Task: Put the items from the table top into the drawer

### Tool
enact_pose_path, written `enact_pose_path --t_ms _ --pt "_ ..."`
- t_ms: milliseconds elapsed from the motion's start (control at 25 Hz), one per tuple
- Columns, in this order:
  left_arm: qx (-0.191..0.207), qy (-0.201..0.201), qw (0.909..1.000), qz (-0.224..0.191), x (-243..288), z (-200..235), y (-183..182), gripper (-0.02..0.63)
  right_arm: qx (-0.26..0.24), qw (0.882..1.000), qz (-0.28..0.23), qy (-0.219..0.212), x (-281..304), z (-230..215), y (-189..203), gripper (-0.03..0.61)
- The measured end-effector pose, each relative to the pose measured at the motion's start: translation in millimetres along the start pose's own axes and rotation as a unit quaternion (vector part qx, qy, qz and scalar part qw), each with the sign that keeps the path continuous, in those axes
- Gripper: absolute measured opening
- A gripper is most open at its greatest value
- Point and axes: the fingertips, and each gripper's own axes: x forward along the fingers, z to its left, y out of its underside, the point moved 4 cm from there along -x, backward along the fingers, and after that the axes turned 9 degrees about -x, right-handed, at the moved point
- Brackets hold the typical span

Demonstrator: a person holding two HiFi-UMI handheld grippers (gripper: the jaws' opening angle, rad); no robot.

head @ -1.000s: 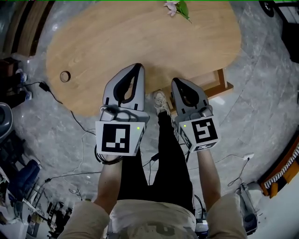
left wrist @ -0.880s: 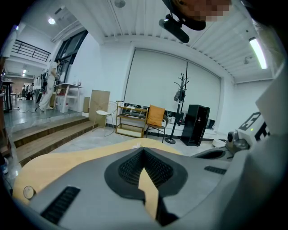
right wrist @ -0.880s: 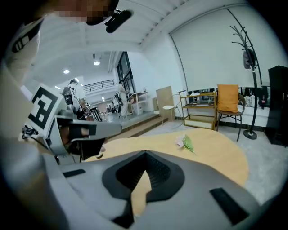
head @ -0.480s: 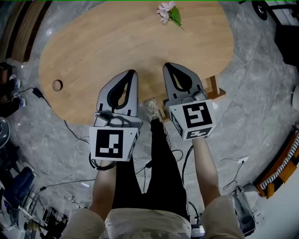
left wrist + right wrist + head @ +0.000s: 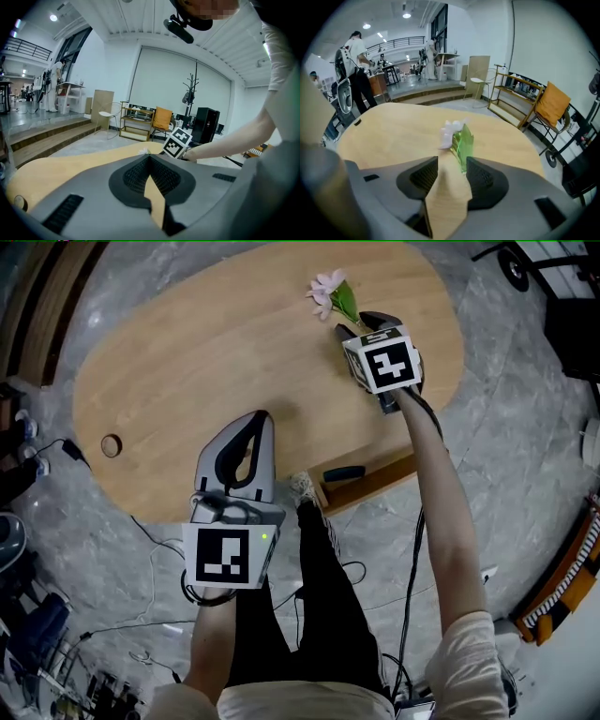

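A pink artificial flower with green leaves (image 5: 330, 292) lies at the far side of the oval wooden table (image 5: 187, 362). My right gripper (image 5: 348, 329) reaches over the table to it. Its jaws have just been opening and now stand open. In the right gripper view the flower (image 5: 457, 136) lies just past the fingertips of the right gripper (image 5: 452, 161). The leaf's end sits at the mouth of the gap, and the pads do not press it. My left gripper (image 5: 262, 418) hovers shut at the near table edge, holding nothing (image 5: 150, 159). The open drawer (image 5: 375, 486) holds a black item (image 5: 344, 472).
A round cable hole (image 5: 111, 445) is in the table's left end. The person's leg and shoe (image 5: 305, 488) stand beside the drawer. Cables trail over the grey floor (image 5: 159, 521). Shelves and an orange chair (image 5: 161, 119) stand far behind the table.
My right gripper swung from the near table edge by the drawer out across the table to the flower, and its jaws opened. The left gripper barely shifted.
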Motion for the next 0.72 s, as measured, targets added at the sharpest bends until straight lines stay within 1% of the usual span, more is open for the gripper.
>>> enact_pose_path --t_ms 160,400,480,600,640,680,720 --pt "-0.008 -0.009 0.9999 0.012 9 8 5 0.006 0.009 0.999 0.045 -0.001 29 -24 9 0.189" --pt "-0.010 -0.019 0.9997 0.014 6 17 15 0.006 0.017 0.997 0.078 -0.021 44 -31 22 0.187" --pt "-0.012 -0.022 0.9995 0.016 5 19 18 0.006 0.024 0.996 0.080 -0.030 45 -30 25 0.171" --pt "-0.010 -0.022 0.9995 0.018 6 18 18 0.006 0.041 0.995 0.077 -0.041 48 -28 26 0.129" --pt "-0.009 -0.020 0.9996 0.018 7 16 18 0.006 0.042 0.995 0.078 -0.041 48 -28 26 0.109" --pt "-0.009 -0.018 0.9996 0.018 7 13 18 0.006 0.043 0.995 0.080 -0.039 47 -29 27 0.055" --pt "-0.010 -0.016 0.9996 0.019 8 11 18 0.006 0.047 0.995 0.082 -0.037 47 -30 27 0.054"
